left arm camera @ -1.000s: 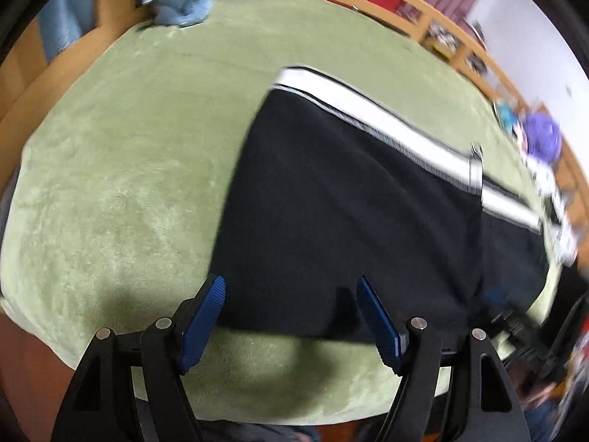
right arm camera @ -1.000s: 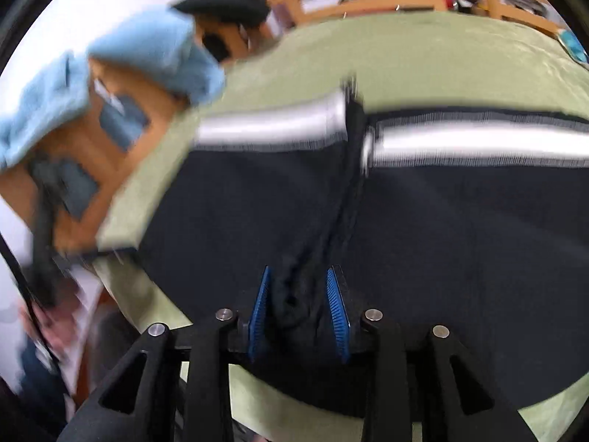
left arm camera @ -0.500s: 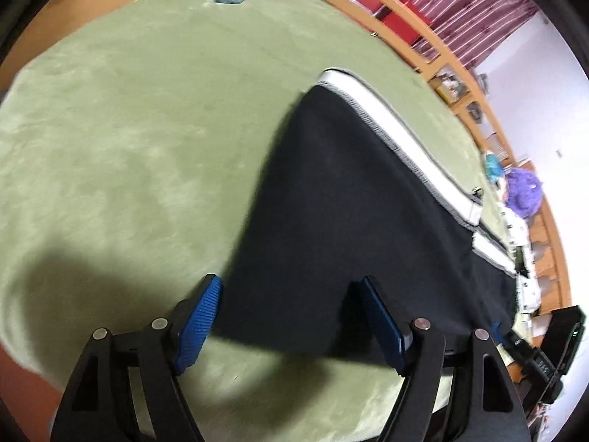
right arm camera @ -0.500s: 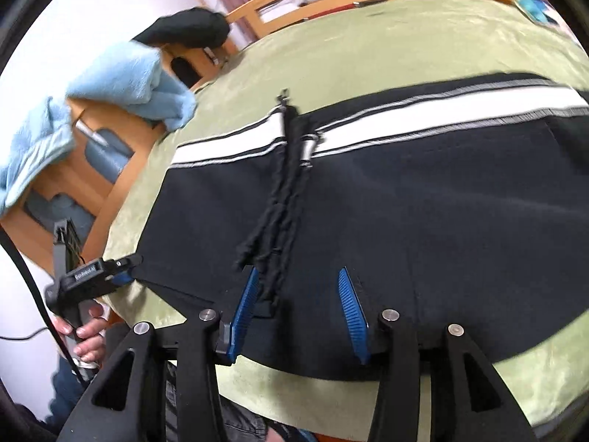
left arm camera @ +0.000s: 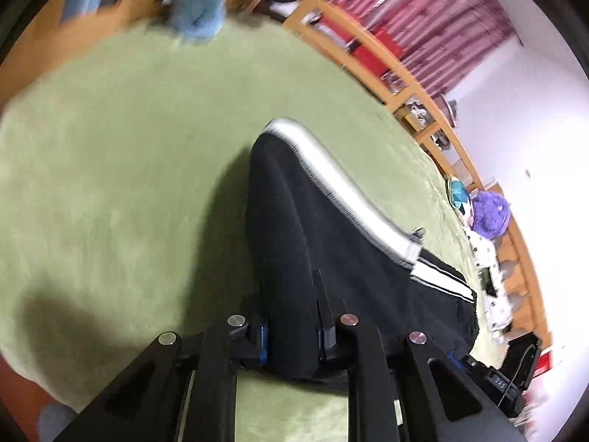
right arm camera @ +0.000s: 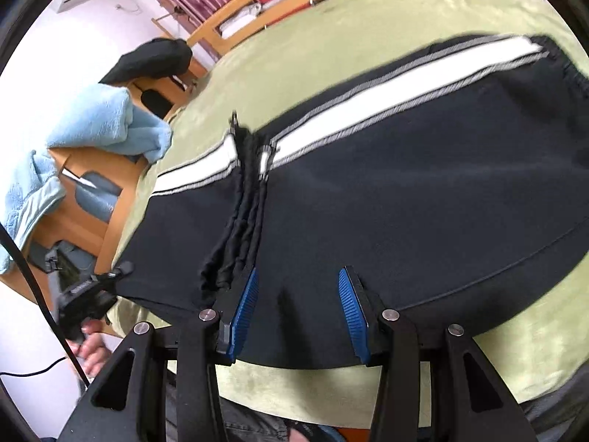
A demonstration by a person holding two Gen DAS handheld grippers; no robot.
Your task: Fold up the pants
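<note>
Blurred all over in the left wrist view, with blue pads (left arm camera: 262, 344) nearly buried under bunched black pants (left arm camera: 294, 243), and far pant end (right arm camera: 574, 84) cut off by picture's edge.

We are in a lived-in room of a home, likely a bedroom. A soft green blanket (left arm camera: 110, 154) covers the wide surface in front of us, edged by a wooden rail (left arm camera: 371, 62). Red striped curtains (left arm camera: 423, 11) hang on the far side. Blue towels (right arm camera: 106, 121) drape over wooden furniture (right arm camera: 81, 213), and a purple plush toy (left arm camera: 491, 213) lies among small clutter by a white wall (left arm camera: 522, 110).
</note>
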